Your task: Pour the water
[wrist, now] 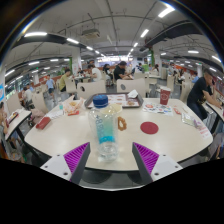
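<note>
One water bottle [103, 125] stands upright on the white bench [170, 140], just ahead of the jaws and slightly left of centre between them. Jaws released, not touching it. Red coaster [149, 127] sits right of it.

Jaws: white fingers [75, 163], purple striped pads [146, 156].

Camera on hand-held gripper [111, 157], facing forward across table [170, 140]

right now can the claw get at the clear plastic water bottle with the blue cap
Probably yes: the clear plastic water bottle with the blue cap stands upright just ahead of the open claw, centred between its fingers, with nothing in between.
</note>
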Demonstrator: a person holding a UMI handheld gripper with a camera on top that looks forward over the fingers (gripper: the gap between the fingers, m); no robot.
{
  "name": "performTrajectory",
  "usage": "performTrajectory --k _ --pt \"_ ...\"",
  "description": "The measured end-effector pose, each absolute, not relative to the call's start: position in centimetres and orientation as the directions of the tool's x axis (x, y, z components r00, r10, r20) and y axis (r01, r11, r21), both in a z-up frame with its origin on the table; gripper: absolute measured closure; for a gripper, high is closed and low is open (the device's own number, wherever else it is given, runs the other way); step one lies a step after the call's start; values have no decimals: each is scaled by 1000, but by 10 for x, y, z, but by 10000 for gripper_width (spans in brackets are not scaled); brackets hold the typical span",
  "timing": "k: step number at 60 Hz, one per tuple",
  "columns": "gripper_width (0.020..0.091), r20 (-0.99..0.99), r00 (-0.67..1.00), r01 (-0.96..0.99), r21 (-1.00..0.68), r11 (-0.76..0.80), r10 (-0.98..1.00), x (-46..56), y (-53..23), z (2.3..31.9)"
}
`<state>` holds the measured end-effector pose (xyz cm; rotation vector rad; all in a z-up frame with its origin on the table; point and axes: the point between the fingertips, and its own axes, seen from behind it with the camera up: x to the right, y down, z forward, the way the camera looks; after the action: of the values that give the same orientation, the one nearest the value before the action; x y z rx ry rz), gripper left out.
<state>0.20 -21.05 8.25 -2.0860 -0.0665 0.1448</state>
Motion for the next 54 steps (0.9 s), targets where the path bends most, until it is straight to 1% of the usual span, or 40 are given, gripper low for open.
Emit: performTrajectory --k 9,11,12,20,24,28,29,30,31,32,33,34,37,38,45,50,54 --pt "251 -67 995 -28 -894 -448 71 -13 -165 72" --pt "271 -60 996 -28 -901 -433 59 -13 -158 70" --pt "290 -57 997 -28 -903 -428 55 -13 -151 68" --pt "526 -30 997 -1 -918 -397 67 -21 -129 62" --pt "546 -11 998 16 -924 -381 68 -22 -126 63" --pt "602 -15 998 8 -929 -370 60 -21 -125 64" --pt "606 -15 998 6 -929 -370 55 -21 -125 64" --pt "637 -16 999 4 -930 -368 50 -21 -124 64" --pt "639 -14 999 3 -929 -370 45 -21 -126 63" --pt "665 -13 999 4 -928 -372 43 -21 -125 63" --pt "669 -9 999 6 -927 -375 40 -21 -125 63" --pt "691 -6 999 9 -926 -377 38 -21 -125 63" --pt "700 10 999 24 -923 -383 39 -21 -125 62" --pt "716 17 999 32 -923 -384 43 -22 -125 62" --pt "714 32 998 48 -911 -410 47 -26 -126 65" --pt "715 23 997 51 -917 -395 74 -41 -123 86" --pt "714 -35 995 4 -927 -375 99 -62 -117 112"
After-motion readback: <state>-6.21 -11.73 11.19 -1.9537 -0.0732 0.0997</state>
